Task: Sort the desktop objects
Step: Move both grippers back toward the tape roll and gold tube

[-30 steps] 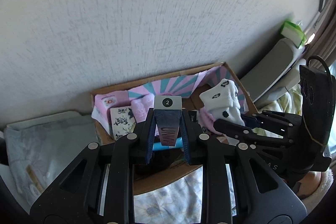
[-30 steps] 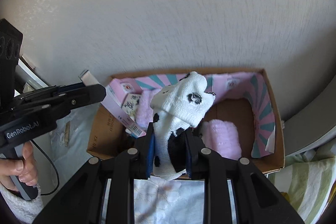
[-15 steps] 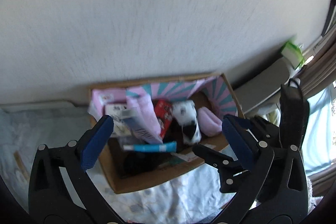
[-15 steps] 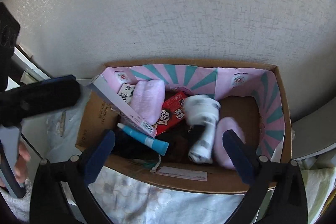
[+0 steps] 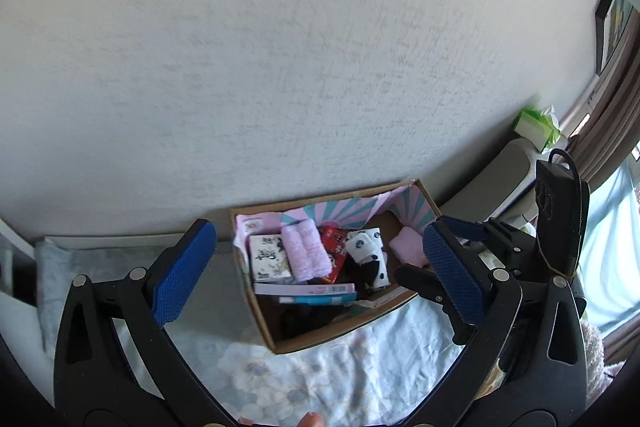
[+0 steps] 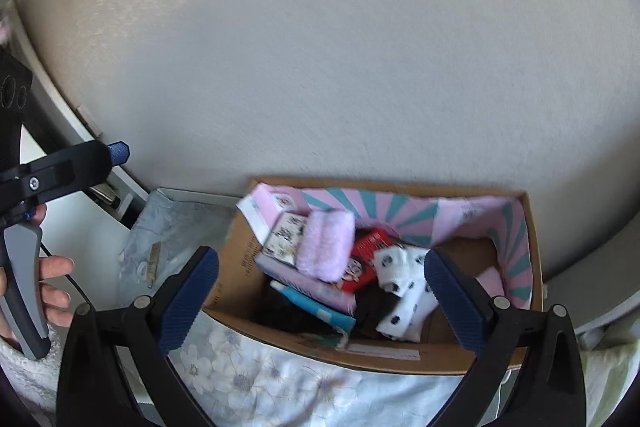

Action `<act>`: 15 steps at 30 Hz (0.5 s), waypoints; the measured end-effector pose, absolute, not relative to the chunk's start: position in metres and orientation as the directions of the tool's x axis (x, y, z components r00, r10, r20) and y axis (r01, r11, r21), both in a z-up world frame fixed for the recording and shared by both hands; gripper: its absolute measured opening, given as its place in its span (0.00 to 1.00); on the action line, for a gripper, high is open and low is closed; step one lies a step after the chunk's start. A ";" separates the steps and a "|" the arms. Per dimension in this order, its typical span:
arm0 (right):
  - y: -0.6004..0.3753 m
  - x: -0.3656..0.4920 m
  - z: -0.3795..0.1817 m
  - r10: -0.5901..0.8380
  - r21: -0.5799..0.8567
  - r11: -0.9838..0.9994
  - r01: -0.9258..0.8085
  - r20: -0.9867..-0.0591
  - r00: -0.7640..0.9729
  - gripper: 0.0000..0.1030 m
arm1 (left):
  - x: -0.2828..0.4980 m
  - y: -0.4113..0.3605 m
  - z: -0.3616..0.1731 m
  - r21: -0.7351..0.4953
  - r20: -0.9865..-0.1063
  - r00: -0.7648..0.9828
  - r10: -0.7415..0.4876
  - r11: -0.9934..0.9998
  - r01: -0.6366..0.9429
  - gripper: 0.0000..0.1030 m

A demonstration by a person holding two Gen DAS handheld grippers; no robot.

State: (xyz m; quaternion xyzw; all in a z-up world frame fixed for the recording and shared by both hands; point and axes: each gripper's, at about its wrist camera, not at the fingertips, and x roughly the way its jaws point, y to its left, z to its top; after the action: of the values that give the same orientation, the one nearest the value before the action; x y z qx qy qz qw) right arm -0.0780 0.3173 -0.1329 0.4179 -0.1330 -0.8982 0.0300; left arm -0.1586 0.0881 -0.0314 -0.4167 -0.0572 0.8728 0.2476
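A: Starting at the left, what is being shown?

B: The left hand-held gripper is being held with its jaws spread wide apart and nothing between them, above the flowered cloth in front of the cardboard box.

A: And inside the box?

B: The sorted things are being kept there. At the left end a printed card pack is being propped against the wall, probably so it takes little room. Beside it a pink rolled towel is lying, then a red packet, with a blue tube lying in front of them. Next, the spotted sock is being left draped over dark items, likely dropped rather than laid neatly. A second pink roll is being tucked into the right corner.

A: And the right side?

B: The right hand-held gripper is likewise being held with jaws wide apart, clamped on nothing, over the box's front edge. Both are judged to be clear of the box so another item can be fetched.
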 end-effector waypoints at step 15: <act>0.218 -0.118 -0.113 -0.356 0.315 -0.933 0.175 -0.732 -0.581 1.00 | -0.122 -0.022 0.006 -0.201 -0.659 -0.696 0.285 -0.958 -0.202 1.00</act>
State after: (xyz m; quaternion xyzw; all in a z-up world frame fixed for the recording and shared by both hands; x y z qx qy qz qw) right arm -0.1176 0.2184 -0.1134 0.4322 -0.1046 -0.8830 0.1505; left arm -0.1222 -0.0217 0.0064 -0.3669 -0.0564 0.9191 0.1326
